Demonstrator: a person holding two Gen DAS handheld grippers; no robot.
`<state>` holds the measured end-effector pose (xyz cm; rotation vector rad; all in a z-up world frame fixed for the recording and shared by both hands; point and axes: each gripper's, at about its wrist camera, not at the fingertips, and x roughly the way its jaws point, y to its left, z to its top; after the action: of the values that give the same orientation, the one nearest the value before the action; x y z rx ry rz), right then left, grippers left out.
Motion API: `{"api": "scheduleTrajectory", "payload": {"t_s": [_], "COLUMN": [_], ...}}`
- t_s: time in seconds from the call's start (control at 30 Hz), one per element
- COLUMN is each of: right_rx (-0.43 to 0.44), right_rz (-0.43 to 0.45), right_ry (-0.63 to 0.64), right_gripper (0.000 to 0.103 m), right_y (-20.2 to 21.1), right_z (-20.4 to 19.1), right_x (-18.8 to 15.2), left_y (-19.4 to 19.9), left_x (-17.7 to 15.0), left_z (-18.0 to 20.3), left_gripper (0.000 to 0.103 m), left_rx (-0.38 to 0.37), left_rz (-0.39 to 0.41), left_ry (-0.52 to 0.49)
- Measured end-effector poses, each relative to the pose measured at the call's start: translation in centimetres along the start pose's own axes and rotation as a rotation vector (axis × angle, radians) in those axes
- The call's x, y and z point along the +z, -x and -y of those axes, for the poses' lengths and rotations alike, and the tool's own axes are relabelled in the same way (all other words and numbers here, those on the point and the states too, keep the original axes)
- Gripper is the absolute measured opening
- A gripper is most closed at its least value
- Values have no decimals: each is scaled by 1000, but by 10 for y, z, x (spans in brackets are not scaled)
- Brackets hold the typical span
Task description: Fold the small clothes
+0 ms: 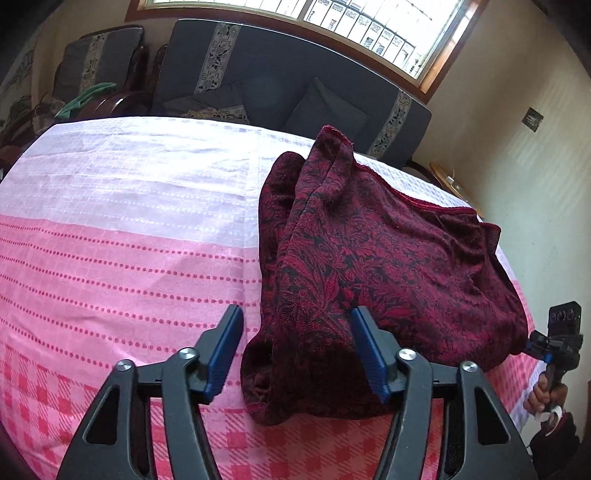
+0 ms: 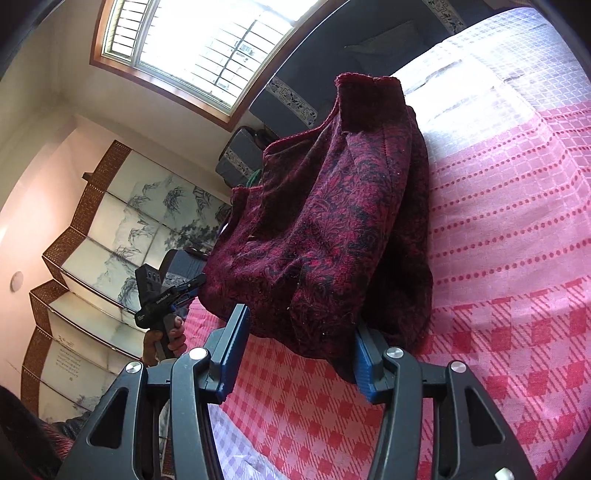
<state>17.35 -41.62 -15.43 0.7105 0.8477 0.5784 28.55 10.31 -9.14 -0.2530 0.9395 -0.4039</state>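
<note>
A dark red patterned garment point(image 1: 369, 251) lies bunched on the pink checked tablecloth point(image 1: 110, 258). In the left wrist view my left gripper point(image 1: 297, 317) straddles its near corner. The right pad point(image 1: 365, 350) touches the cloth, while the left pad point(image 1: 225, 350) stands a little clear of it. In the right wrist view my right gripper point(image 2: 301, 325) has the garment's point(image 2: 332, 221) near edge filling the gap between its blue pads point(image 2: 236, 350). Each gripper also shows in the other's view, at the garment's far corner: right gripper point(image 1: 532, 341), left gripper point(image 2: 194, 286).
A dark sofa point(image 1: 295, 81) with cushions runs behind the table, under a bright window point(image 1: 332, 22). A folding painted screen point(image 2: 110, 240) stands at the side. The table's edge point(image 1: 517, 369) lies close to the right gripper. Open tablecloth stretches left of the garment.
</note>
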Motion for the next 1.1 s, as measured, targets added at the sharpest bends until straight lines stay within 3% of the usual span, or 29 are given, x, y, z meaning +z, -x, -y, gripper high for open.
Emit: {"api": "scheduleTrajectory", "payload": {"t_s": [0.03,0.13,0.27,0.43,0.6,0.67,0.77,0.83,1.0,1.1], "right_rx": [-15,-38,-42,-20,-50,-58,-27,-39,-220,-242], "right_rz": [-3,1,17,23,-28,-27,-18,-14,65,68], "right_ry": [-4,-23,-11,-3,-86,-94,-115,-120,73,208], "right_gripper": [17,11,10,10,9,9,12,14,16,16], "right_y": [-1,0,10,27,11,9,13,19,35,19], "right_z": [-2,-3,-13,-16,16,22,26,26,-17,-50], "right_x": [2,4,4,-4,-17,-22,-23,-18,14,43], "left_y": [-3,5,34,62,26,18,22,32,72,76], "left_x": [0,-1,-3,-28,-49,-54,-56,-55,-40,-27], "left_z": [1,4,7,8,-19,-27,-26,-21,-2,24], "left_gripper": [17,13,12,12,13,16,20,25,30,31], "left_rx": [-14,-27,-80,-67,29,3,7,58,150,94], "left_rz": [-24,-4,35,54,1,9,33,41,130,157], "left_ry": [13,38,82,71,69,104,101,68,7,-57]}}
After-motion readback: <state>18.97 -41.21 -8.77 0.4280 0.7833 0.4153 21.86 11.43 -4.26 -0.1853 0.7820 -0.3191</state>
